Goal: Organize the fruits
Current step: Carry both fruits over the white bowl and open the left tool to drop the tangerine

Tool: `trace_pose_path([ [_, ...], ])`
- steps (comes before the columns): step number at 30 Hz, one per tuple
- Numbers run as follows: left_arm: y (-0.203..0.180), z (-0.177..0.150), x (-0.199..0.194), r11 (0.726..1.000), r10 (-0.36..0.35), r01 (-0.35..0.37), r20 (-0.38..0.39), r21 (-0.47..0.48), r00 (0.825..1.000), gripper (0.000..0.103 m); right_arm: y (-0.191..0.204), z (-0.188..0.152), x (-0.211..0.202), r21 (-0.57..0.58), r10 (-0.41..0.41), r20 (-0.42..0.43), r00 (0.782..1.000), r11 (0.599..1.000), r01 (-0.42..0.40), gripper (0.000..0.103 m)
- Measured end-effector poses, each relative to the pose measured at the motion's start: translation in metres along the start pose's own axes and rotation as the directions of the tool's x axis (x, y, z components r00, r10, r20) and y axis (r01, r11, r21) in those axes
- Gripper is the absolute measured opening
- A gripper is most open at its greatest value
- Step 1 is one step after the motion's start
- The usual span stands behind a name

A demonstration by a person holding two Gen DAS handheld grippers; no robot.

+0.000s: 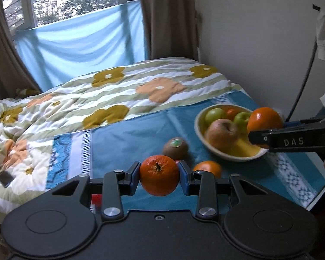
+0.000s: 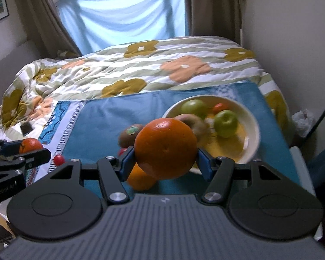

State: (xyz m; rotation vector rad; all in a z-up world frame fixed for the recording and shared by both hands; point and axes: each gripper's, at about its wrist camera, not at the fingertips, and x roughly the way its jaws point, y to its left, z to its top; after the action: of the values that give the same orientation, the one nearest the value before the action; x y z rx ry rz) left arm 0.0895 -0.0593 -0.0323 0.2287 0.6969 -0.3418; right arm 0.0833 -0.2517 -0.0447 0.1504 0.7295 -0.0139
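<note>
My left gripper (image 1: 159,174) is shut on a tangerine (image 1: 159,175) and holds it above the blue cloth (image 1: 130,138). My right gripper (image 2: 165,161) is shut on a large orange (image 2: 165,148) held near the cream bowl (image 2: 252,119); that orange also shows in the left wrist view (image 1: 264,119) at the bowl's right rim. The bowl (image 1: 198,127) holds two green apples (image 1: 215,115), a reddish apple (image 1: 222,133) and a small orange fruit (image 1: 233,112). A kiwi (image 1: 176,148) and another orange (image 1: 208,168) lie on the cloth. A small red fruit (image 2: 59,159) lies at the left.
The cloth covers a small table beside a bed with a flowered quilt (image 1: 119,95). A phone (image 1: 4,178) lies on the quilt. A wall and a black cable (image 1: 301,86) are on the right. A white bag (image 2: 303,119) sits past the table's right edge.
</note>
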Motion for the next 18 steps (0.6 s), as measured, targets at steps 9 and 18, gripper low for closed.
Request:
trace_pose_path([
  [9,-0.067,0.025,0.036,0.999,-0.041,0.041,-0.013,0.016,0.999,0.041,-0.076,0.010,0.003,0.020,-0.023,-0.002,1.000,1.000,0.023,0.076],
  [18,-0.127,0.034,0.084,0.996,-0.079,0.080,-0.058,0.029,0.995,0.041,-0.134,0.016,0.022,0.015,-0.012,-0.022,1.000,1.000,0.013,0.076],
])
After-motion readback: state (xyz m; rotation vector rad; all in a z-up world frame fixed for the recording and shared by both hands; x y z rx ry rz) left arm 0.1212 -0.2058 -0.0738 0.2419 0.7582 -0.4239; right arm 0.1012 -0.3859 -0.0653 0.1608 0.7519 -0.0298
